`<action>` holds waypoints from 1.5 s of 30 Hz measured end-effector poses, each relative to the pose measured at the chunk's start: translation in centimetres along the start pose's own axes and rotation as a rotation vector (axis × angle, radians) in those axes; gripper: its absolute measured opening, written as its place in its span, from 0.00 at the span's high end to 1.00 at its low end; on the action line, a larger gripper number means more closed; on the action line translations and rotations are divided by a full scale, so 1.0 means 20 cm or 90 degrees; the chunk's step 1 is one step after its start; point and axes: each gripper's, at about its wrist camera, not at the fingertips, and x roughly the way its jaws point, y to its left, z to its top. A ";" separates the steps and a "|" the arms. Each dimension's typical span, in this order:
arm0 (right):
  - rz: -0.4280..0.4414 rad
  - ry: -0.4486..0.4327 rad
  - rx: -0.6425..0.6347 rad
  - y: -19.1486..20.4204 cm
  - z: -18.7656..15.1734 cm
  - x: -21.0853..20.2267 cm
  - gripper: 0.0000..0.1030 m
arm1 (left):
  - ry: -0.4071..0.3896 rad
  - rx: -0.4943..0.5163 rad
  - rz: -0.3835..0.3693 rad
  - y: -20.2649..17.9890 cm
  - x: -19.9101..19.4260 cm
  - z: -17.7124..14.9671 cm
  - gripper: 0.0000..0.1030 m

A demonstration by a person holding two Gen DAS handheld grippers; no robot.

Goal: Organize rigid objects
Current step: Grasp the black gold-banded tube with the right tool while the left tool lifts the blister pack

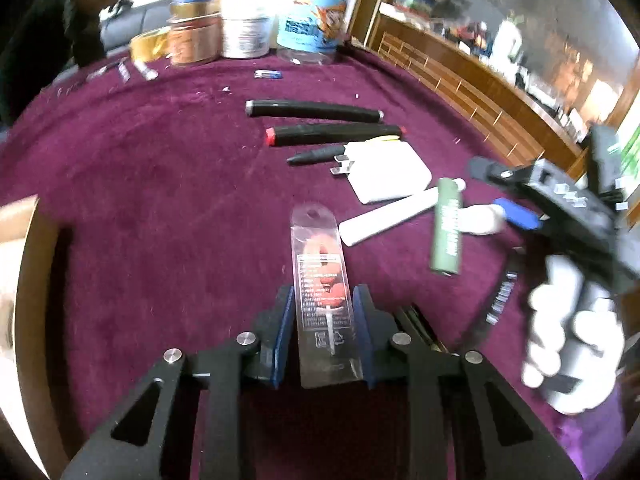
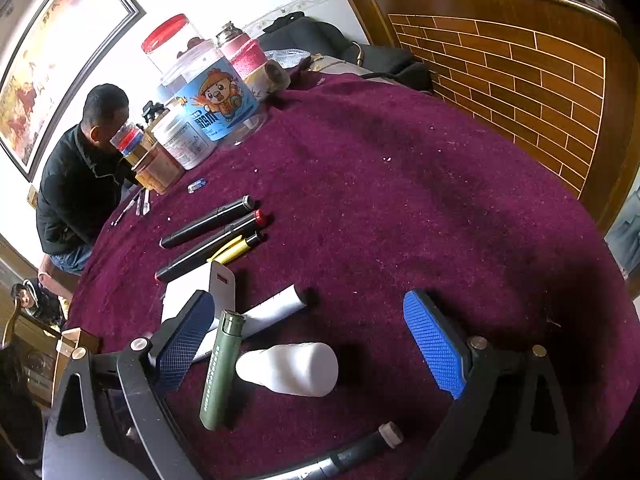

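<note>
While left gripper (image 1: pixel 323 320) clamps clear plastic blister pack with red-orange contents (image 1: pixel 322 284), jaws narrowed onto its long edges, pack points toward 12 o'clock over maroon tablecloth (image 1: pixel 160 184); right gripper (image 2: pixel 316 344) hangs wide open, empty, above olive-green cylinder (image 2: pixel 220 372) and white plastic bottle (image 2: pixel 290 368); step in hand: pick-up of pack, likely complete; next move calls for carrying pack toward row of black marker pens (image 1: pixel 316 111) at 12 o'clock, or cardboard box (image 1: pixel 16 216) at 9 o'clock; destination uncertain

We see a desk (image 2: pixel 400 200) under a purple cloth; on it lie two black markers (image 2: pixel 208 222), a yellow pen (image 2: pixel 236 249), a white charger (image 1: pixel 390 176), a green tube (image 2: pixel 220 372) and a white bottle (image 2: pixel 290 368); jars (image 2: pixel 216 96) stand at its far edge.
</note>
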 end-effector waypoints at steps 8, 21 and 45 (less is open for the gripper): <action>-0.022 0.010 -0.013 0.02 0.01 0.01 0.08 | -0.106 -0.106 -0.070 0.25 -0.52 -0.18 0.93; 0.018 0.141 -0.340 0.65 -0.42 -0.17 0.15 | -0.071 -0.069 -0.059 0.22 -0.49 -0.34 0.68; 0.052 0.128 -0.285 0.49 -0.45 -0.26 0.85 | -0.002 0.079 0.072 -0.11 -0.06 -0.21 0.78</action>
